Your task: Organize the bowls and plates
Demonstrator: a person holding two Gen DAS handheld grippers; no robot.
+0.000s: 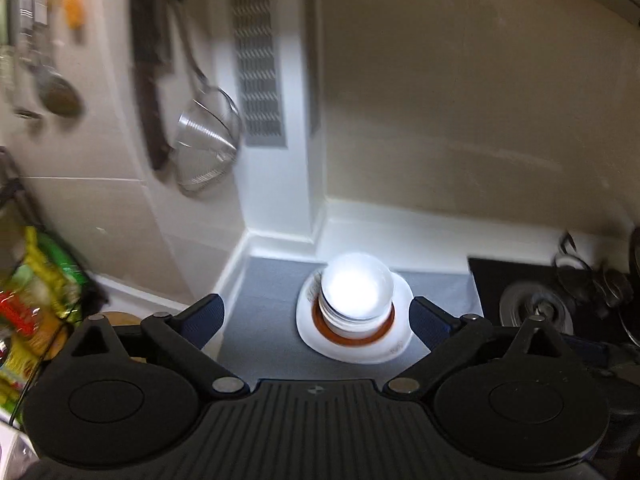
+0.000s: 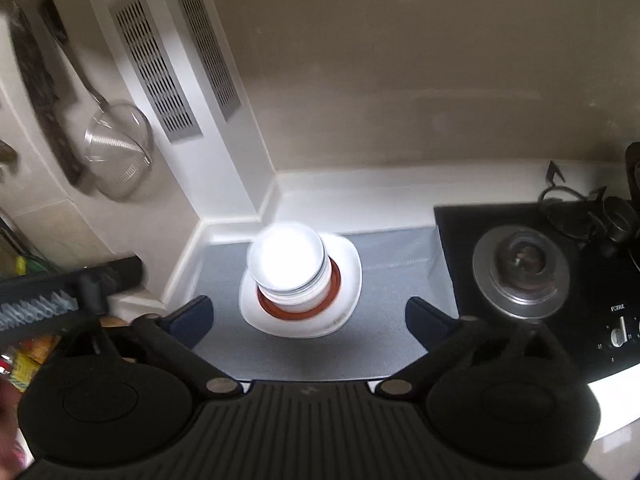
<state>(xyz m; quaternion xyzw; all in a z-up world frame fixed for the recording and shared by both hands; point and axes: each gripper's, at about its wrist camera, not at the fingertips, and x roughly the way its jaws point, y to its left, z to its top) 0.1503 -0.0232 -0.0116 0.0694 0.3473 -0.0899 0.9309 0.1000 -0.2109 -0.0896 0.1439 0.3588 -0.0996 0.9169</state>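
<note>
Hanging on the tiled wall at the far left are some utensils, and the clearest one is a metal strainer with a long handle. Below them, at the left edge of the left wrist view, colourful food packets sit in a wire rack. Next to the strainer, a white column in the corner carries a slotted vent grille; the right wrist view shows two such grilles side by side.

At the foot of this column lies a grey mat, and on it stands the stack of bowls, close to the corner. The bowls are white and sit one inside another on a bowl with an orange rim, and all of them rest on a white plate. Strong light makes the top bowl very bright, so its inside cannot be read.

The left gripper has its jaws spread wide, with nothing between them, and it is apart from the stack. The right gripper is also spread wide and holds nothing.

To the right of the mat is a black gas hob with a round burner.
</note>
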